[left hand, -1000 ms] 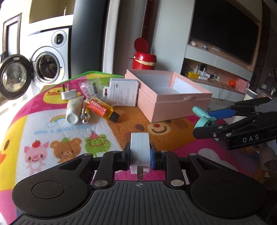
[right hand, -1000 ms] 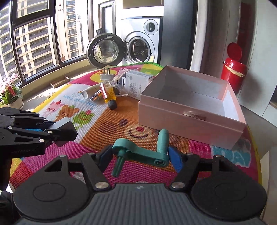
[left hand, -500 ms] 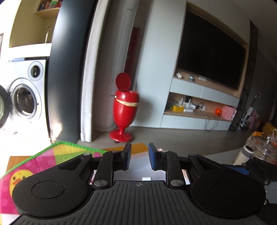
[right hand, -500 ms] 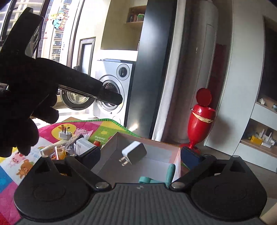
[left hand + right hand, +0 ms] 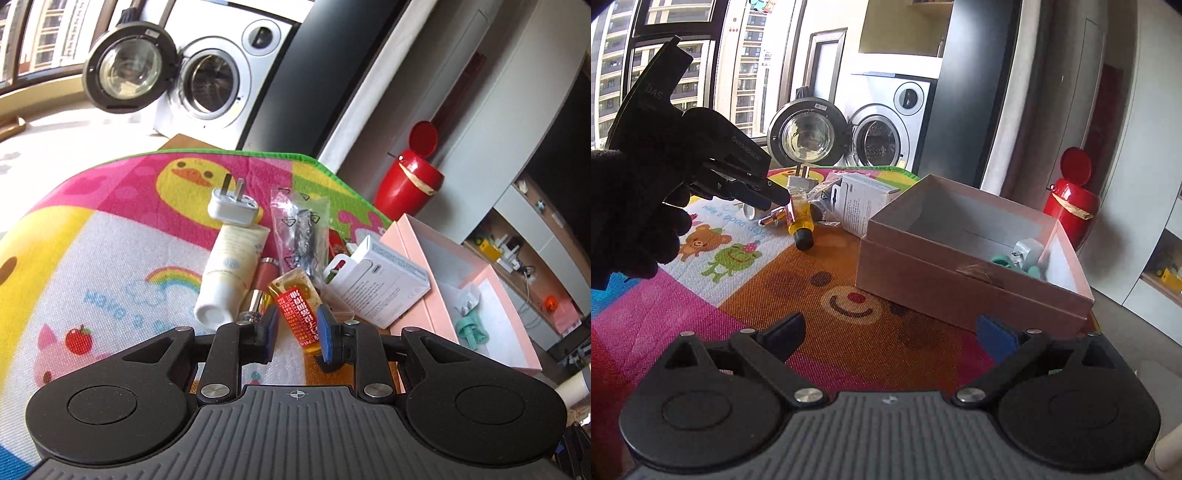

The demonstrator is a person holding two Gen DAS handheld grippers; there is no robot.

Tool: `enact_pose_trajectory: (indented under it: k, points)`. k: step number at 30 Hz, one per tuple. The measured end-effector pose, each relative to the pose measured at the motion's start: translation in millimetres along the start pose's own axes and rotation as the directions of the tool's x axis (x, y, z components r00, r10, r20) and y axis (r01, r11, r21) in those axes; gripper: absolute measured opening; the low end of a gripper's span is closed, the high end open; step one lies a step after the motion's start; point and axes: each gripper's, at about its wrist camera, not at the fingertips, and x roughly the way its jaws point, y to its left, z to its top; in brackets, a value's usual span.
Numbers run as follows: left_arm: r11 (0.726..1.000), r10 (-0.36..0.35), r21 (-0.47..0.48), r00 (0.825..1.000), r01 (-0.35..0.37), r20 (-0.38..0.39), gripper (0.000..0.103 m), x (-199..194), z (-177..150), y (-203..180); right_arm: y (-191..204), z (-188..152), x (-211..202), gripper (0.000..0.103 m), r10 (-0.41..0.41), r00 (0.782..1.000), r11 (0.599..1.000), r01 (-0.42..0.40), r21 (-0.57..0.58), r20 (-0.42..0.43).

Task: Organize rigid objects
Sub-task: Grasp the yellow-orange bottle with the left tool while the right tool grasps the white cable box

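My left gripper (image 5: 295,330) has its blue pads on either side of a yellow bottle with a red label (image 5: 298,314) on the play mat; whether they grip it is unclear. The right wrist view shows the left gripper (image 5: 775,195) at that bottle (image 5: 799,218). Next to the bottle lie a cream tube (image 5: 231,273), a white plug (image 5: 232,208), a lipstick (image 5: 260,291), a clear bag (image 5: 301,236) and a white carton (image 5: 376,284). The pink box (image 5: 417,266) holds a white charger (image 5: 467,299) and a teal part (image 5: 471,330). My right gripper (image 5: 890,332) is open and empty before the box (image 5: 960,291).
A colourful cartoon play mat (image 5: 849,332) covers the table. A washing machine with its door open (image 5: 207,74) stands behind, and a red bin (image 5: 410,181) stands on the floor past the mat's far edge. A black wall panel (image 5: 975,85) rises behind the box.
The white charger and the teal part left my grippers and now lie in the pink box. My left gripper moved to the yellow bottle. My right gripper opened and pulled back from the box.
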Motion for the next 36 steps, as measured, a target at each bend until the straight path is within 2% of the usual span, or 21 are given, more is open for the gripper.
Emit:
enact_pose_trajectory:
  k: [2,4,6,7,11,13,15,17,19,25,26,28,30,32,34,35,36]
  points:
    - [1.000,0.008,0.004,1.000,-0.008,0.016,0.025,6.8,1.8,-4.0,3.7,3.3,-1.5,0.099,0.004,1.000,1.000,-0.004,-0.007,0.012]
    - [0.999,0.032,0.008,0.999,-0.032,0.022,0.030,14.2,0.2,-13.5,5.7,8.4,-3.3,0.099,0.005,1.000,1.000,-0.005,-0.013,0.027]
    - [0.999,0.043,0.024,0.999,-0.043,0.021,0.041,21.4,-0.5,-19.0,6.0,15.2,-4.9,0.099,-0.002,0.999,1.000,0.003,-0.018,0.046]
    - [0.998,0.047,0.042,0.999,-0.048,0.026,0.042,25.2,-2.1,-22.3,5.8,18.3,-4.9,0.099,-0.006,0.999,1.000,0.007,-0.020,0.054]
    - [0.990,0.077,0.118,0.997,-0.074,-0.015,0.040,41.2,-7.8,-28.0,5.1,45.4,-0.3,0.099,-0.021,0.994,0.997,0.028,-0.070,0.108]
    - [0.987,0.053,0.151,0.999,-0.050,-0.015,0.040,38.3,-11.4,-26.2,4.1,64.2,7.5,0.098,0.006,0.993,0.995,0.006,-0.100,0.117]
    - [0.987,0.019,0.157,0.999,-0.012,-0.045,0.038,32.3,-14.3,-21.0,0.9,85.9,21.7,0.094,0.035,0.995,0.995,-0.026,-0.093,0.096]
    - [0.986,-0.015,0.163,0.998,0.026,-0.066,0.032,22.0,-21.0,-14.9,-1.7,107.4,42.6,0.092,0.057,0.997,0.996,-0.054,-0.068,0.046]
    - [0.982,-0.035,0.185,0.996,0.048,-0.077,0.032,7.2,-30.6,-8.9,-1.6,123.8,64.8,0.090,0.069,0.998,0.996,-0.069,-0.050,0.002]
    - [0.975,-0.074,0.201,0.993,0.091,-0.087,0.032,-34.0,-50.2,12.0,14.3,148.6,131.3,0.079,0.030,0.994,0.993,-0.042,-0.108,-0.102]
    - [0.976,-0.076,0.196,0.993,0.092,-0.087,0.032,-37.8,-51.3,15.7,17.1,150.7,141.9,0.077,0.027,0.991,0.993,-0.042,-0.114,-0.130]
    - [0.979,-0.082,0.180,0.993,0.096,-0.085,0.032,-44.1,-52.5,24.3,20.4,150.1,152.3,0.065,0.035,0.983,0.993,-0.055,-0.108,-0.178]
    - [0.983,-0.090,0.150,0.993,0.102,-0.082,0.032,-48.3,-52.8,32.3,23.3,146.4,151.2,0.058,0.071,0.974,0.993,-0.090,-0.080,-0.214]
    - [0.988,-0.095,0.119,0.993,0.103,-0.075,0.032,-51.2,-51.4,38.9,26.4,139.9,136.4,0.058,0.156,0.958,0.984,-0.171,-0.041,-0.239]
    - [0.992,-0.071,0.102,0.996,0.076,-0.055,0.033,-53.1,-47.6,44.9,31.1,130.6,116.3,0.057,0.283,0.920,0.956,-0.293,0.000,-0.272]
    - [0.993,-0.062,0.096,0.997,0.066,-0.047,0.033,-53.9,-46.5,47.3,35.3,124.7,104.5,0.057,0.318,0.908,0.943,-0.332,-0.008,-0.273]
    - [0.994,-0.054,0.088,0.998,0.058,-0.041,0.033,-54.4,-45.3,50.4,40.6,118.6,92.5,0.057,0.327,0.907,0.936,-0.349,-0.038,-0.266]
